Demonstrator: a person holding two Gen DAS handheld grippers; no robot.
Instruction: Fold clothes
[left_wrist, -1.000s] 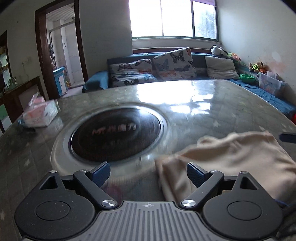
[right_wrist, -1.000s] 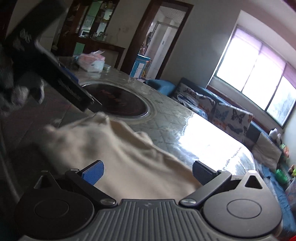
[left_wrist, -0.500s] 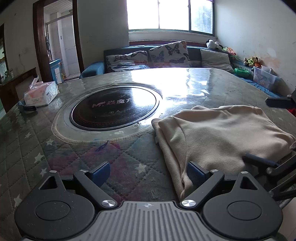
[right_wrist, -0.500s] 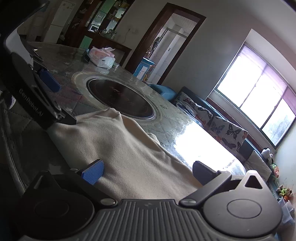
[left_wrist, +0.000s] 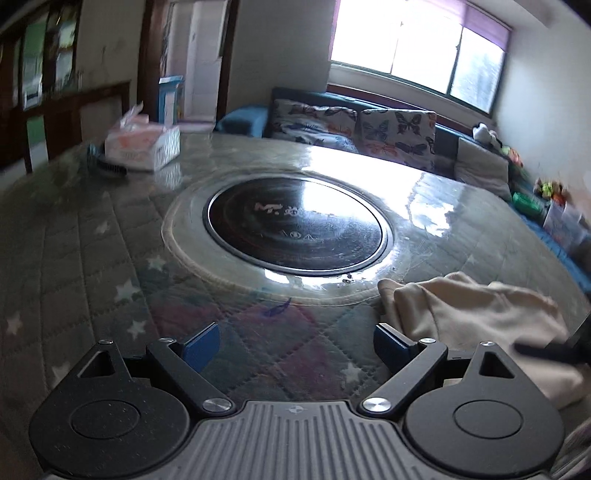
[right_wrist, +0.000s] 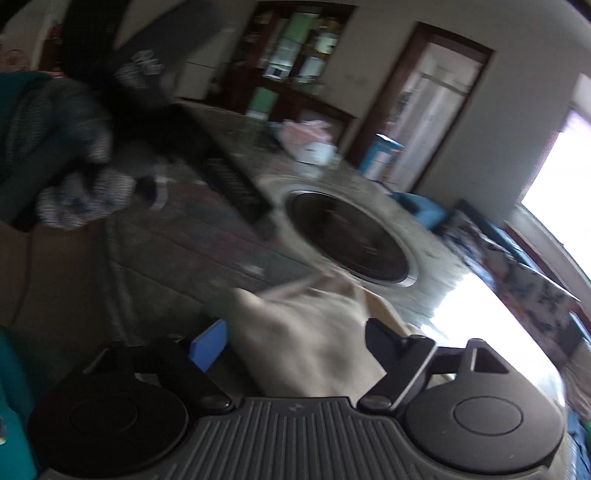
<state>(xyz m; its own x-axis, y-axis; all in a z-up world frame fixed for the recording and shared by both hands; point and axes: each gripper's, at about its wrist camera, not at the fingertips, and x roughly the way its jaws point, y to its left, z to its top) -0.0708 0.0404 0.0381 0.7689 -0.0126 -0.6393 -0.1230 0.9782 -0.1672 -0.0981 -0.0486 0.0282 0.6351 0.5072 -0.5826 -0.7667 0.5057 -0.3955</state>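
A cream garment (left_wrist: 461, 317) lies bunched on the quilt-patterned table, to the right of the round black cooktop (left_wrist: 295, 225). My left gripper (left_wrist: 295, 345) is open over bare table, its right finger just beside the garment's left edge. A dark piece of the right gripper (left_wrist: 550, 350) shows over the cloth at the right edge. In the blurred right wrist view, my right gripper (right_wrist: 295, 343) is low over the garment (right_wrist: 314, 343). The cloth runs between its still-parted fingers. The left gripper's dark body (right_wrist: 236, 184) stretches across the table beyond.
A tissue box (left_wrist: 142, 146) sits at the table's far left, with a dark brush (left_wrist: 107, 168) beside it. A sofa with butterfly cushions (left_wrist: 395, 129) runs behind the table. A person's sleeve and patterned hand (right_wrist: 74, 199) are at the left, and a brown surface (right_wrist: 55, 295) lies below.
The left gripper has swung left, so the garment now sits at its right edge. The right gripper has turned toward the cooktop, its fingers narrower around the cloth.
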